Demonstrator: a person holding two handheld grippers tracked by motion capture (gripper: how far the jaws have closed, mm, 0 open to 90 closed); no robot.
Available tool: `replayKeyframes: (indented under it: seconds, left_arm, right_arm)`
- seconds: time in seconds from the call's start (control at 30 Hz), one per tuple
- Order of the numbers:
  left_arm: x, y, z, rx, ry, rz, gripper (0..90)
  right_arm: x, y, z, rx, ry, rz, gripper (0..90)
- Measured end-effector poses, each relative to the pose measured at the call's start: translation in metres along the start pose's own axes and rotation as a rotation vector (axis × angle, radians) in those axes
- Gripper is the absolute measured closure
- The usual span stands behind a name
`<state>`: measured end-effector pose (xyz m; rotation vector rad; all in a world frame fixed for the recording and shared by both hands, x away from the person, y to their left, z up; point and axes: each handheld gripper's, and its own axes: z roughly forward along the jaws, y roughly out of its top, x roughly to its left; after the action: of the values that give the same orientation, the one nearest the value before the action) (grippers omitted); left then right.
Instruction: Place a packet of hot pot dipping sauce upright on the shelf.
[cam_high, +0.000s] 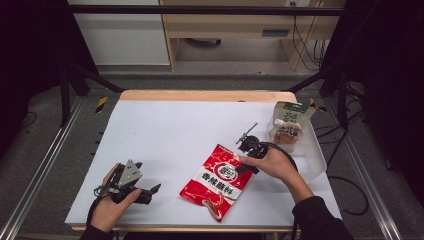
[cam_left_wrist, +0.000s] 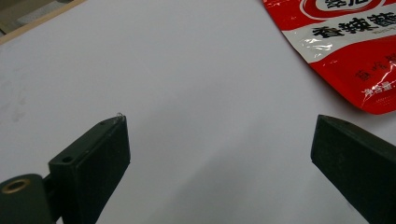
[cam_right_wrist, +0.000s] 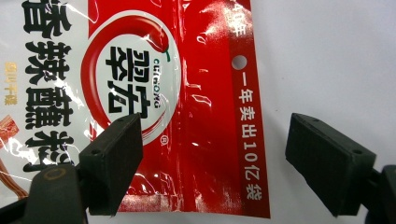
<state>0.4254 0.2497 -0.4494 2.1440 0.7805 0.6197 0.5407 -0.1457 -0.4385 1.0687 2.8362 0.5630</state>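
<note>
Right claw (cam_right_wrist: 205, 154): mine, wide, straddling red pouch (cam_right_wrist: 154, 102) top edge.
Grip: I centre on seal, then close squarely.
Left claw (cam_left_wrist: 219, 154): wide, empty.

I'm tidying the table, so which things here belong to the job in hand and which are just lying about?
In the job:
flat red and white foil snack packet
right gripper, open over its top edge

Lying about:
green and beige pouch
clear plastic bin holding it
left gripper, open, idle

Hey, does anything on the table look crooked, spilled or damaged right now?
Nothing spilled or torn. The red packet lies flat but at a slant to the table edge, and the pale pouch leans in the clear bin.
</note>
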Motion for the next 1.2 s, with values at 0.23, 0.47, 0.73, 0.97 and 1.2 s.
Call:
replayKeyframes:
  seconds: [0.23,0.47,0.73,0.97,1.2]
  left_arm:
    - [0.000,0.000,-0.001,0.007,-0.001,0.010,4.6]
    - [0.001,0.000,-0.001,0.007,-0.002,0.009,4.6]
    - [0.001,0.000,-0.001,0.002,0.001,0.003,4.6]
    - [0.001,0.000,-0.001,0.007,-0.002,0.008,4.6]
    - [0.001,0.000,-0.001,0.008,-0.001,0.009,4.7]
  right_arm:
    - [0.000,0.001,0.003,0.021,0.013,-0.006,22.1]
    - [0.002,0.002,0.001,0.011,0.050,0.002,25.5]
    - [0.004,-0.001,-0.012,-0.052,0.076,0.014,31.0]
    - [0.012,-0.002,-0.017,-0.064,0.102,-0.016,37.8]
    - [0.020,-0.002,-0.016,-0.052,0.032,-0.068,63.8]
